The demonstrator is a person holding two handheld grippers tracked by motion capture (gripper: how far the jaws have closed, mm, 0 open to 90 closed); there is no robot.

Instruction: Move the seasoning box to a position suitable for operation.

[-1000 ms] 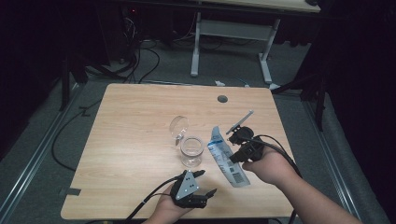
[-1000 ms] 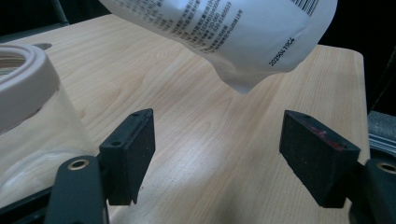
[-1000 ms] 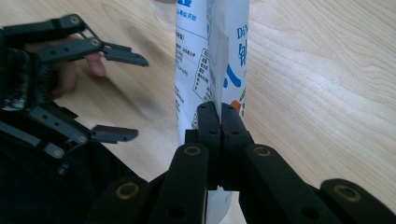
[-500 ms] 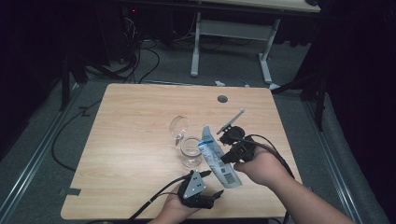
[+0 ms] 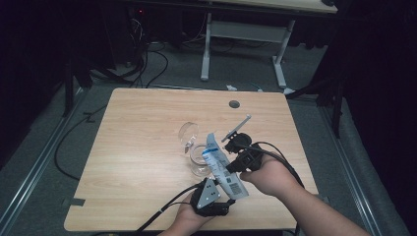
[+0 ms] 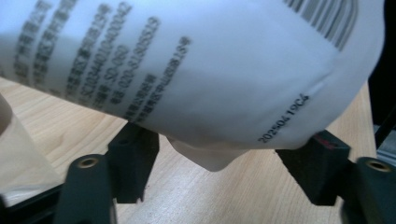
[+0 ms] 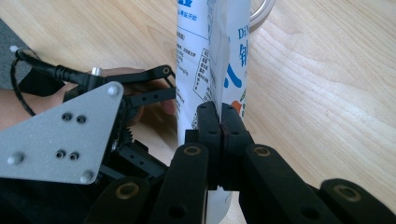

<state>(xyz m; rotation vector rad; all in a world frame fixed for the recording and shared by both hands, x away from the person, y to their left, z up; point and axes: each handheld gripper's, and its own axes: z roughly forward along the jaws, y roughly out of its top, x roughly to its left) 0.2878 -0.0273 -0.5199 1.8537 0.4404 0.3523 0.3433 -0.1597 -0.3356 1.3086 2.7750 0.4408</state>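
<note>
The right gripper (image 7: pixel 219 112) pinched the pouch (image 5: pixel 222 164) while the left gripper's (image 6: pixel 224 154) closing, still-unclamped jaws straddled its bottom, so it could've flopped onto the glass (image 5: pixel 199 160).

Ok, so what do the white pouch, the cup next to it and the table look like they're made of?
Pouch: probably soft plastic film, smooth with a slight sheen; it bulges and creases and carries printed text and a barcode.
Cup: clear glass or hard plastic, can't tell which; the table shows through it.
Table: light wood or wood-look laminate, matte, with grain lines.
</note>
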